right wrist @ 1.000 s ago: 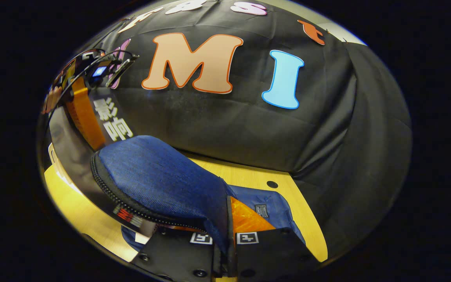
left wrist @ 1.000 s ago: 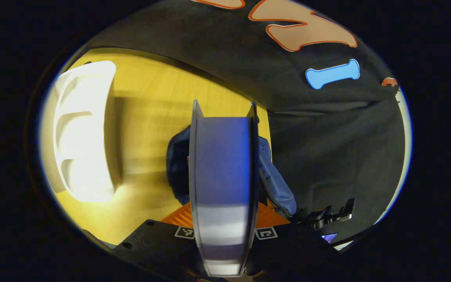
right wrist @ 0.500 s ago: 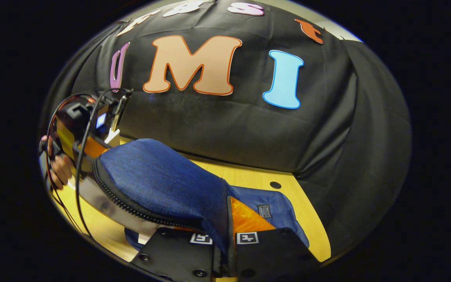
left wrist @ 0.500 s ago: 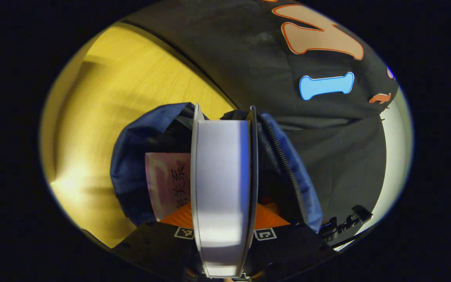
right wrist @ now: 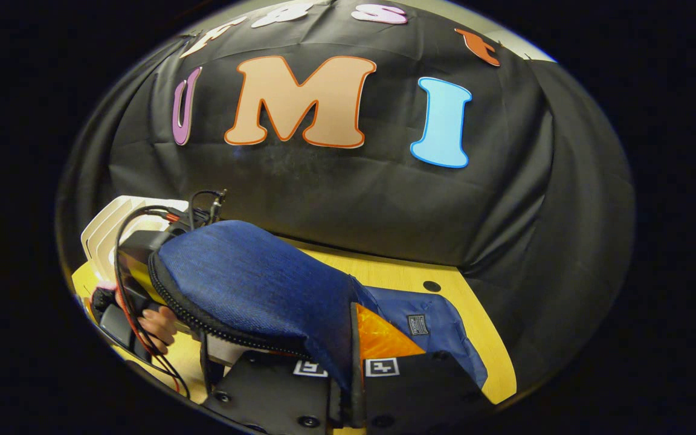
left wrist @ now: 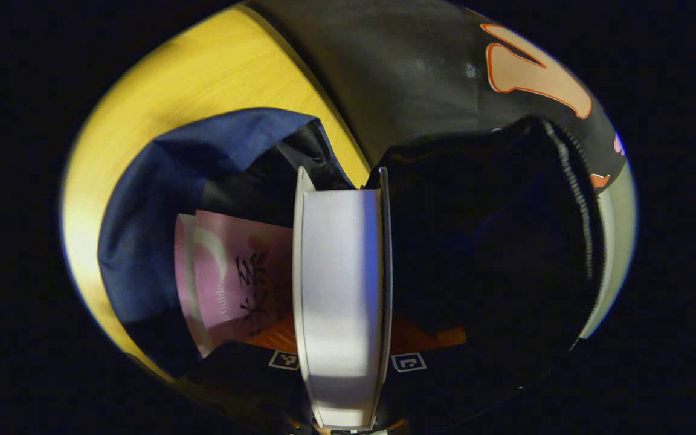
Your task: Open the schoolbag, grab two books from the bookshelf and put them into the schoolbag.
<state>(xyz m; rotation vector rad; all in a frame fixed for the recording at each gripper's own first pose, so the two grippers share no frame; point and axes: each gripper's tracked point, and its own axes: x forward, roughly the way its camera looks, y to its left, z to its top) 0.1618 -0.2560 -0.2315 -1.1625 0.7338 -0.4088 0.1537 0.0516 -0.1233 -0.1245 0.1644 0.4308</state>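
Note:
My left gripper (left wrist: pixel 341 347) is shut on a thick book (left wrist: pixel 336 284), seen edge-on, whose far end reaches into the mouth of the open blue schoolbag (left wrist: pixel 161 181). A pink book (left wrist: pixel 227 278) lies inside the bag, left of the held book. The flap's dark lining (left wrist: pixel 493 241) and its zipper (left wrist: pixel 577 199) arch over on the right. In the right gripper view my right gripper (right wrist: pixel 351 365) is shut on the raised blue flap (right wrist: pixel 251 278), holding it up. The left gripper (right wrist: pixel 136 266) and the hand (right wrist: pixel 157 320) on it sit under the flap's left edge.
The white bookshelf (right wrist: pixel 112 223) stands at the back left of the yellow wooden table (right wrist: pixel 396 278). The bag's lower part (right wrist: pixel 438 332) lies flat toward the right. A small round hole (right wrist: pixel 431 286) marks the tabletop near the cloth wall.
My left gripper has carried the book from near the bookshelf down into the bag's mouth; the pink book inside came into sight. The right gripper has kept the flap up, slightly higher.

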